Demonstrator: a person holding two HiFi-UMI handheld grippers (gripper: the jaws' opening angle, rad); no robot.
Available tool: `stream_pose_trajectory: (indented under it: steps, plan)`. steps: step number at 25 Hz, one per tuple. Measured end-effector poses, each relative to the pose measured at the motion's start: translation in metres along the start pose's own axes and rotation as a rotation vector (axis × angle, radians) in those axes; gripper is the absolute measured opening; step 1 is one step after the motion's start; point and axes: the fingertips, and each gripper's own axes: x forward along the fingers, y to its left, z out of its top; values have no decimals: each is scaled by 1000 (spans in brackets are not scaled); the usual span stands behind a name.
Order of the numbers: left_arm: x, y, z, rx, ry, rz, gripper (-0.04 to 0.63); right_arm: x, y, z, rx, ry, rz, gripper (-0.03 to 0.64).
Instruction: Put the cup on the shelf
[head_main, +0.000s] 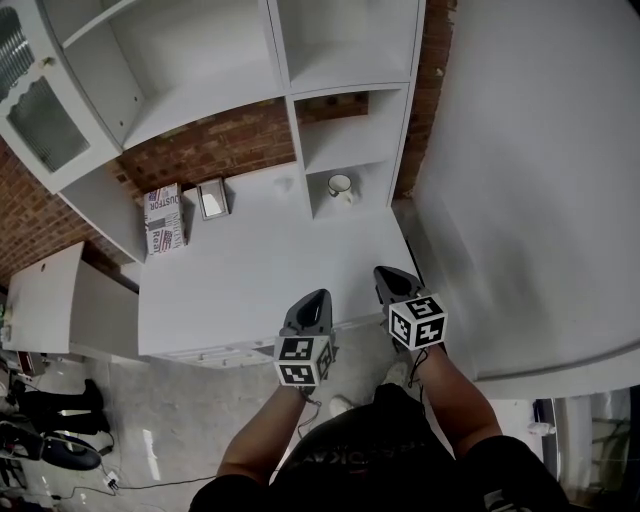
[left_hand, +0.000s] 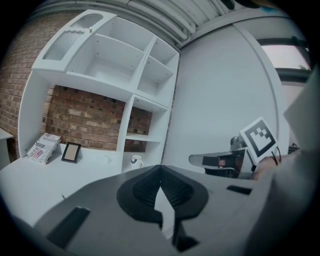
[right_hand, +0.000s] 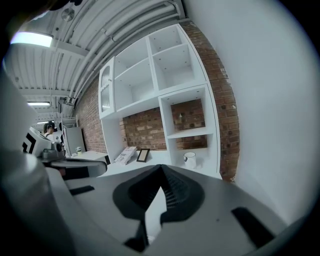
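A small white cup (head_main: 340, 185) stands in the lowest right compartment of the white shelf unit (head_main: 300, 120), at desk level. It also shows small in the left gripper view as the cup (left_hand: 136, 160) and in the right gripper view as the cup (right_hand: 190, 160). Both grippers hover at the near edge of the white desk (head_main: 250, 280), well short of the cup. My left gripper (head_main: 320, 294) is shut with nothing in it, jaws meeting at the tip (left_hand: 161, 167). My right gripper (head_main: 384, 271) is shut and empty too (right_hand: 161, 166).
A printed box (head_main: 165, 218) and a small picture frame (head_main: 212, 198) stand at the back of the desk against the brick wall. A big white wall panel (head_main: 520, 180) rises close on the right. A glass cabinet door (head_main: 40, 110) hangs open at upper left. A low white table (head_main: 45, 300) stands left.
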Motion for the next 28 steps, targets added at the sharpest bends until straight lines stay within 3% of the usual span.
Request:
stream_pose_trajectory:
  steps: [28]
  plan:
    - [-5,-26,5,10,-9,11,5,-31,15,0,-4,-8,50,0]
